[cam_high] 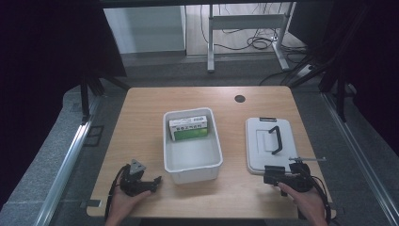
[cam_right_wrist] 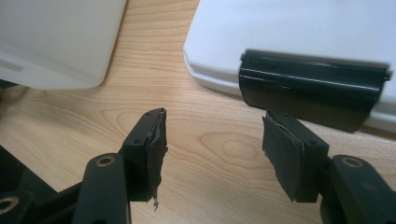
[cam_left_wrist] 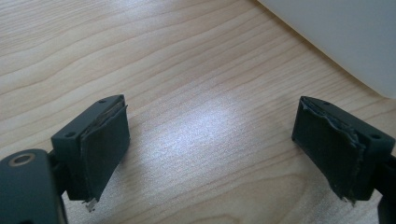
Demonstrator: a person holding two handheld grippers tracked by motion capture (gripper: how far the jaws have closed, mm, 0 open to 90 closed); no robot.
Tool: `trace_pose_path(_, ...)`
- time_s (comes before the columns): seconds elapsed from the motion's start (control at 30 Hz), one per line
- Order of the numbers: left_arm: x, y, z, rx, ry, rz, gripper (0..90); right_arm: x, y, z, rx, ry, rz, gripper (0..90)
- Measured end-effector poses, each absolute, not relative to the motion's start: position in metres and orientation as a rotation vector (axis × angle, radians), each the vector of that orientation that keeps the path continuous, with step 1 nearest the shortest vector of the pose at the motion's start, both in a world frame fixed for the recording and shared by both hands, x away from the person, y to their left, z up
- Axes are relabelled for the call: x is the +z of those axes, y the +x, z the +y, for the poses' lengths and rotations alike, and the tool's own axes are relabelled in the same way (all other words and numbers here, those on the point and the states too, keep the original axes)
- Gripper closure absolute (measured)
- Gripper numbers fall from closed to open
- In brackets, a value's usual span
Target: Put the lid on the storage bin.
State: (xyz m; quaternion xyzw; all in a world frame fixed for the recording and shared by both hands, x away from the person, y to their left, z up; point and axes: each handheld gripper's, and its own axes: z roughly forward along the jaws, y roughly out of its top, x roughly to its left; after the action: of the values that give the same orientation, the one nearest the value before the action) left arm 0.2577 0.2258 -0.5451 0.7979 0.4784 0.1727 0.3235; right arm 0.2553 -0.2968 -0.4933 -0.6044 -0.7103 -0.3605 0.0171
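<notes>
lid [cam_high: 266,141], flat and white with a black handle, lies on the wooden table [cam_high: 146,117] just right of the white bin [cam_high: 190,162], so i can lift it onto the bin. my right gripper [cam_high: 274,178] sits at its near edge, jaws spread wide with nothing between them. my left gripper [cam_high: 151,182] rests spread too, beside the bin where a green box [cam_high: 189,129] lies.

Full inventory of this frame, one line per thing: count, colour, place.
bin: 1, white, open, table centre.
box: 1, green and white, inside the bin at its far end.
lid: 1, white with black handle and clips, flat on the table right of the bin.
table: 1, light wood.
left gripper: 1, black, open, near the bin's front left corner.
right gripper: 1, black, open, at the lid's near clip.
hands: 2, bottom edge.
</notes>
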Motion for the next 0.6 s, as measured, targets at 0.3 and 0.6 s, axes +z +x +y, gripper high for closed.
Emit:
trace_pose_path(0.3,-0.545,0.258,0.226,0.454,2.092,1.259,11.1,-0.489,0.255,-0.302,-1.132,-1.91,-2.186,39.9)
trace_pose_path(0.6,-0.545,0.258,0.226,0.454,2.091,1.259,11.3,-0.482,0.258,-0.304,-1.081,-1.903,-2.183,36.4)
